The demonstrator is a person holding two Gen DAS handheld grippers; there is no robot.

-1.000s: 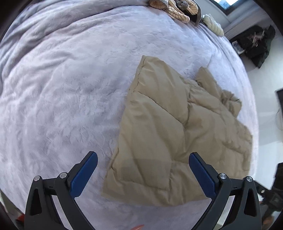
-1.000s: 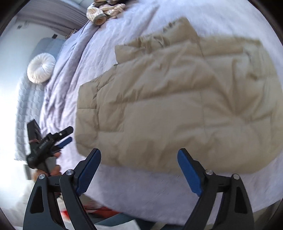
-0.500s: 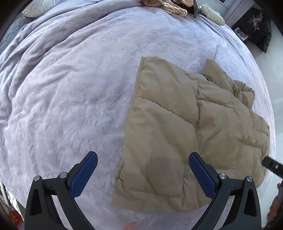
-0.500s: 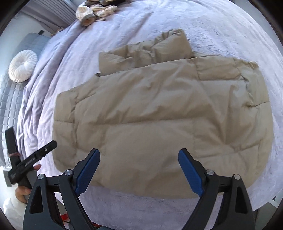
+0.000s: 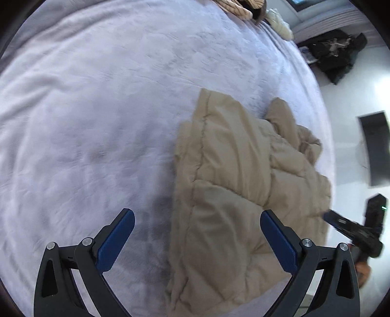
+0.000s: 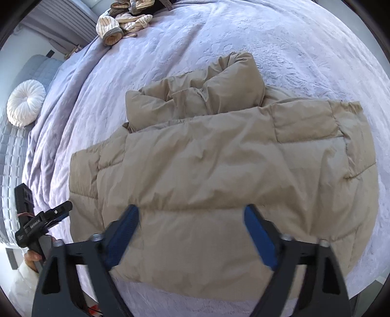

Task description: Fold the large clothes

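Tan puffer jacket point(image 6: 219, 175) lying flat on lilac bedspread point(image 5: 97, 109), near edge toward both grippers; left gripper point(image 5: 197, 241) spread, empty; right gripper point(image 6: 192, 236) jaws just narrowing over the hem, nothing pinched, apparently readying a fold.

Wide bed under lavender plush cover point(image 6: 280, 44); round white pleated cushion point(image 6: 25, 103) at left; striped beige garments point(image 6: 121, 23) heaped at far edge.
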